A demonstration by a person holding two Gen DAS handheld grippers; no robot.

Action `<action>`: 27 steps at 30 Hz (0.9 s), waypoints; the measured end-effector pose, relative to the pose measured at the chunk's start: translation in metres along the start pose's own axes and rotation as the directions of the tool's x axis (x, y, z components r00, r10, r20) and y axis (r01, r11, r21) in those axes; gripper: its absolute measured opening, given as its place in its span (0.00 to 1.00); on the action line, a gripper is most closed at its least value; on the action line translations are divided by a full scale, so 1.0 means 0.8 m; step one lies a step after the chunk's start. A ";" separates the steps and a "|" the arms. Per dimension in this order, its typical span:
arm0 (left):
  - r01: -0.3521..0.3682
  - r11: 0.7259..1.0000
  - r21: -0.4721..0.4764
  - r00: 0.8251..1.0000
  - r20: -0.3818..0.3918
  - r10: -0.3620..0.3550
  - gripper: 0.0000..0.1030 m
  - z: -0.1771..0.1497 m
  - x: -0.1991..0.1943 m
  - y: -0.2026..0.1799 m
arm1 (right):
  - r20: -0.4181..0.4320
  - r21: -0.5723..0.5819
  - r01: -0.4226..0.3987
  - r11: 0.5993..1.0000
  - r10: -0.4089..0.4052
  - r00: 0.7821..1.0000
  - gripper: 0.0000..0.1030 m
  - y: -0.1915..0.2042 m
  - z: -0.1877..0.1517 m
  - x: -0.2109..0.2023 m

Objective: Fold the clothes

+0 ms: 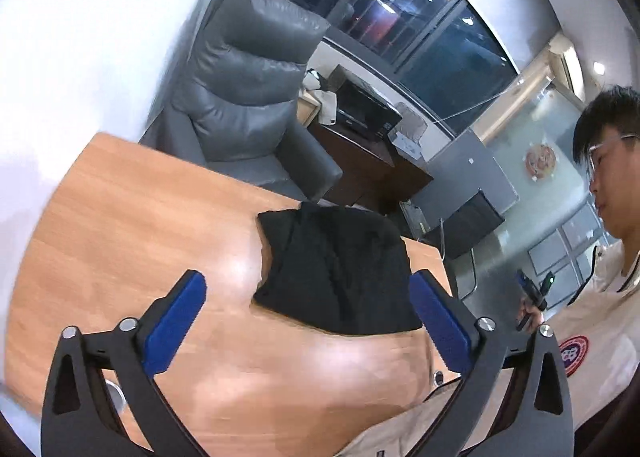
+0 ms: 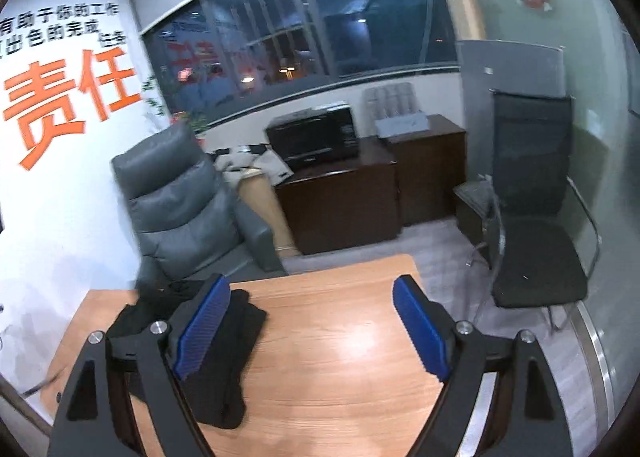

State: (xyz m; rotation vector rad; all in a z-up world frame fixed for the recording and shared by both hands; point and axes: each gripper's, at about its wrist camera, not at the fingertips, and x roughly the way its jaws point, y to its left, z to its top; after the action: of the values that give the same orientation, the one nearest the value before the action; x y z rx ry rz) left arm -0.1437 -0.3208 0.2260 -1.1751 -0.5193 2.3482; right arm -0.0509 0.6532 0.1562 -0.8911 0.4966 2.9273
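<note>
A black garment (image 1: 340,269) lies folded into a compact bundle on the wooden table (image 1: 132,225). My left gripper (image 1: 308,289) is open and empty, raised above the table with the bundle between and beyond its blue pads. In the right wrist view the same black garment (image 2: 232,353) lies at the left of the table (image 2: 340,337), partly hidden behind the left finger. My right gripper (image 2: 312,301) is open and empty, above the bare table to the right of the garment. The right gripper (image 1: 532,297) also shows small in the left wrist view, in the person's hand.
A grey leather armchair (image 1: 244,97) stands past the table's far edge. A dark wood cabinet (image 2: 344,197) with a black printer (image 2: 316,133) stands behind. A black mesh chair (image 2: 536,241) is to the right. The person (image 1: 600,257) stands at the table's right.
</note>
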 end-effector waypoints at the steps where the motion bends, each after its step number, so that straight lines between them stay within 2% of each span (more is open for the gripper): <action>1: 0.001 1.000 0.016 0.999 -0.033 -0.001 1.00 0.000 0.013 -0.001 | -0.023 -0.003 -0.025 1.000 0.025 0.999 0.87 0.007 -0.003 0.011; 3: 0.019 0.999 0.044 0.989 -0.144 -0.012 1.00 -0.002 0.069 -0.003 | -0.068 -0.007 -0.076 0.997 0.076 0.995 0.87 0.021 -0.010 0.033; 5: 0.051 0.997 0.054 0.970 -0.239 -0.037 1.00 -0.009 0.124 -0.007 | -0.127 -0.026 -0.128 0.991 0.124 0.984 0.87 0.045 -0.030 0.063; 8: 0.128 0.988 0.091 0.911 -0.404 -0.081 1.00 -0.023 0.242 -0.018 | -0.196 -0.031 -0.219 0.975 0.208 0.958 0.87 0.084 -0.063 0.119; 11: 0.203 0.971 0.125 0.867 -0.484 -0.119 0.99 -0.032 0.338 -0.034 | -0.234 -0.049 -0.271 0.961 0.253 0.939 0.87 0.121 -0.093 0.182; 12: 0.219 0.966 0.137 0.860 -0.495 -0.125 0.99 -0.029 0.373 -0.037 | -0.248 -0.060 -0.285 0.957 0.262 0.933 0.87 0.136 -0.102 0.203; 14: 0.218 0.961 0.168 0.863 -0.493 -0.110 0.99 -0.023 0.433 -0.037 | -0.268 -0.101 -0.294 0.951 0.258 0.928 0.87 0.166 -0.124 0.241; 16: 0.207 0.966 0.153 0.867 -0.486 -0.108 0.99 -0.008 0.485 -0.031 | -0.280 -0.120 -0.307 0.944 0.264 0.923 0.87 0.187 -0.137 0.274; 20: 0.186 0.972 0.143 0.876 -0.473 -0.098 0.99 0.014 0.556 -0.014 | -0.341 -0.141 -0.326 0.935 0.263 0.902 0.87 0.210 -0.156 0.338; 22: 0.172 0.974 0.147 0.860 -0.505 -0.076 0.99 0.015 0.590 0.000 | -0.384 -0.137 -0.335 0.932 0.262 0.885 0.87 0.215 -0.166 0.368; 27: 0.176 0.972 0.158 0.842 -0.535 -0.065 0.99 0.008 0.624 0.014 | -0.452 -0.115 -0.342 0.932 0.257 0.854 0.87 0.211 -0.185 0.420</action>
State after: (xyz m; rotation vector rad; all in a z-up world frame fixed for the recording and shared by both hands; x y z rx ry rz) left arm -0.4154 -0.0540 -0.0970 -1.5565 -0.1483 1.8031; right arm -0.2743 0.4288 -0.0952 -1.6534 0.4028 3.0876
